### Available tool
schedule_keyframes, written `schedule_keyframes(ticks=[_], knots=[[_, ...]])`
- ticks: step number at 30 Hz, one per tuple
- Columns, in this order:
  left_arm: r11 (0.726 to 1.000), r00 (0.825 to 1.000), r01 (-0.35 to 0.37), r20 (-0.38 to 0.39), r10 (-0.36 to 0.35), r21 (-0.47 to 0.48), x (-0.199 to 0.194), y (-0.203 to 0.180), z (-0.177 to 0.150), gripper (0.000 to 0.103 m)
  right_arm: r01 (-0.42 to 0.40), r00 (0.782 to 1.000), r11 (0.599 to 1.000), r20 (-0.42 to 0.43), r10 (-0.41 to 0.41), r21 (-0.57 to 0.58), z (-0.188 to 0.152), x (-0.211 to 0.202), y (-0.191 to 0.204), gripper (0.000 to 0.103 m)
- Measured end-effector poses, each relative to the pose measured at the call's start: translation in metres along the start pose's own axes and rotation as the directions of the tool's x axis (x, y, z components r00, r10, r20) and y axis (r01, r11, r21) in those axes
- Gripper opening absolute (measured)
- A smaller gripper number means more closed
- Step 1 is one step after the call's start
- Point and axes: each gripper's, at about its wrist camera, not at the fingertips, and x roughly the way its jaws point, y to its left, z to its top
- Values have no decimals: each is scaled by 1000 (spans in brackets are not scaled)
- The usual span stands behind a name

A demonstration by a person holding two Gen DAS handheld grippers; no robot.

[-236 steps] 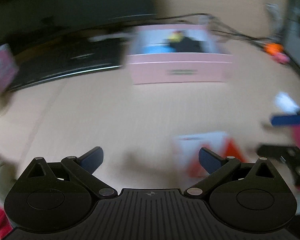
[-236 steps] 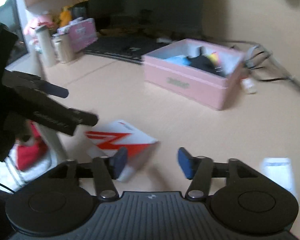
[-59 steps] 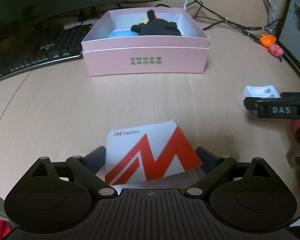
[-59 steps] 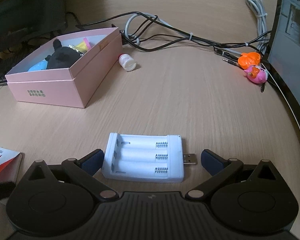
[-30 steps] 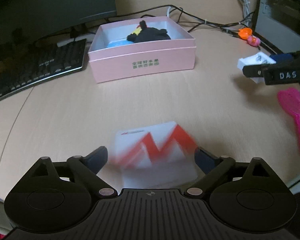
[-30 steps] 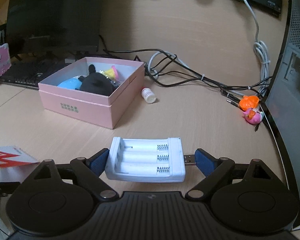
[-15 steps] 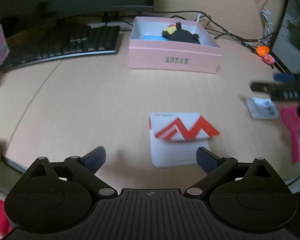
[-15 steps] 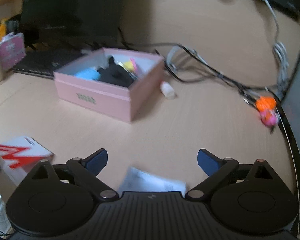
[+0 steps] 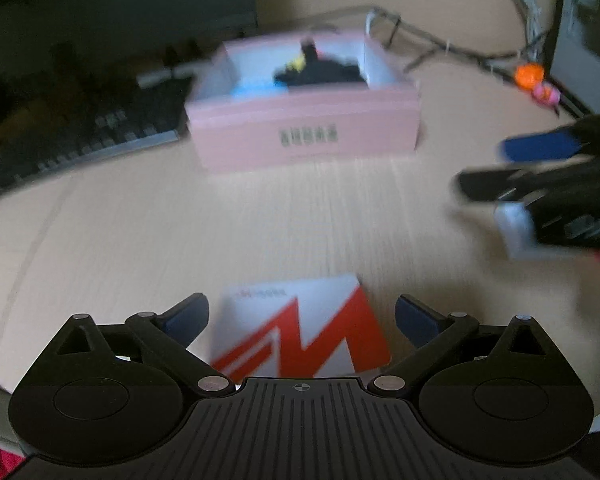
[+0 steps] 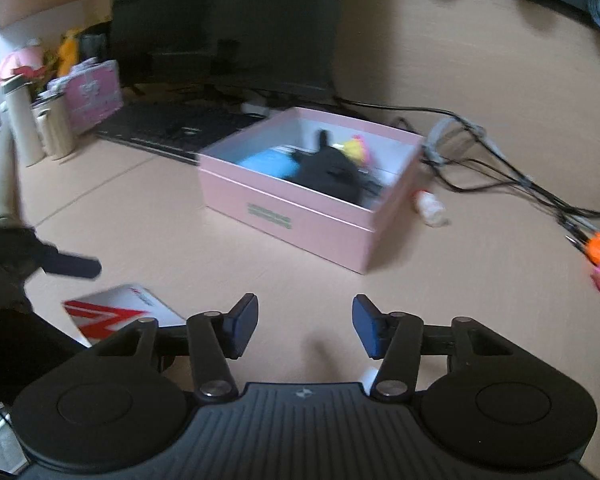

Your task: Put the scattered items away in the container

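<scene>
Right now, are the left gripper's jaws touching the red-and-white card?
Apart. The left wrist view shows desk on both sides between the card and the left gripper.

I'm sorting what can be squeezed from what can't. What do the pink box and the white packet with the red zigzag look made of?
The pink rectangular box looks like matte cardboard: thin straight walls, white inside, a printed label and a seam line around its sides. The white packet with the red zigzag looks like printed paper or thin card with a smooth, perhaps slightly glossy face; blur leaves that open.
</scene>
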Motion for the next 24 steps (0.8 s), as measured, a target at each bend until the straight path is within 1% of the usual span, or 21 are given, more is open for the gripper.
schedule_keyframes(ticks=[1,3,4,5,6,7,11,15,17,19,22,24], knots=[[1000,1000,8,2,-8,-9,3,1,-4,103,16,1000,1000,-5,-16,20,-4,-3,-6,60],[998,999,34,25,-33,-44,4,6,-11,102,46,999,997,-18,-45,57,-13,-7,-19,61],[998,999,41,34,-39,-50,4,7,-14,99,61,998,996,-26,-59,69,-17,-9,-23,62],[998,998,42,48,-40,-44,2,7,-16,89,72,997,994,-33,-70,79,-21,-10,-27,62],[998,997,49,59,-47,-36,0,7,-15,85,86,996,992,-40,-83,87,-25,-12,-30,62],[998,997,56,59,-54,-27,-1,6,-15,85,101,994,990,-46,-97,94,-30,-13,-33,65],[998,997,58,55,-57,-18,-4,6,-17,85,159,987,977,-49,-153,144,-43,-24,-39,87],[998,997,60,52,-59,-12,-7,5,-20,85,197,979,963,-83,-185,182,-50,-19,-40,89],[998,997,62,54,-61,-14,-8,7,-21,85,190,980,960,-105,-171,206,-53,-13,-41,93],[998,997,62,55,-61,-18,-7,9,-21,85,194,977,957,-128,-169,215,-56,-7,-40,94],[998,997,60,56,-59,-21,-7,11,-21,85,195,975,960,-145,-168,202,-61,1,-38,94],[998,997,61,58,-60,-19,-7,13,-21,85,191,977,966,-127,-170,177,-63,4,-36,91]])
